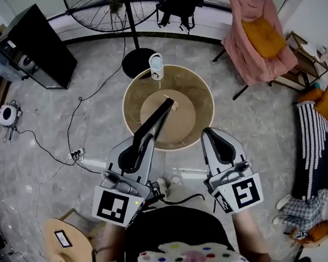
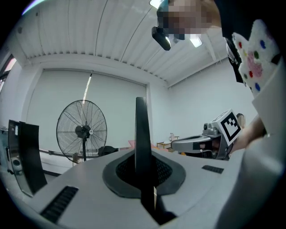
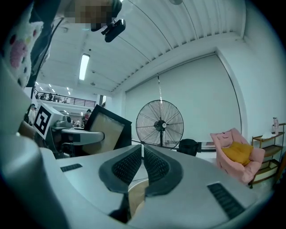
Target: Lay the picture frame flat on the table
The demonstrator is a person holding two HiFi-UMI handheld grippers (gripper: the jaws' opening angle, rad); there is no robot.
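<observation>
The picture frame (image 1: 158,119) is black and shows edge-on, held up off the round wooden table (image 1: 201,104) and slanting over its middle. My left gripper (image 1: 136,150) is shut on the frame's lower edge. In the left gripper view the frame's thin black edge (image 2: 141,129) stands upright between the jaws. The right gripper view shows the frame (image 3: 106,132) from the side, with a tan face and a black border. My right gripper (image 1: 210,134) hangs at the table's near right rim, shut with nothing in it (image 3: 143,161).
A white bottle (image 1: 156,65) stands at the table's far edge. Behind it is a floor fan (image 1: 136,58). A black box (image 1: 39,47) stands at the far left and a pink armchair (image 1: 256,39) at the far right. A cable and power strip (image 1: 77,155) lie on the floor to the left.
</observation>
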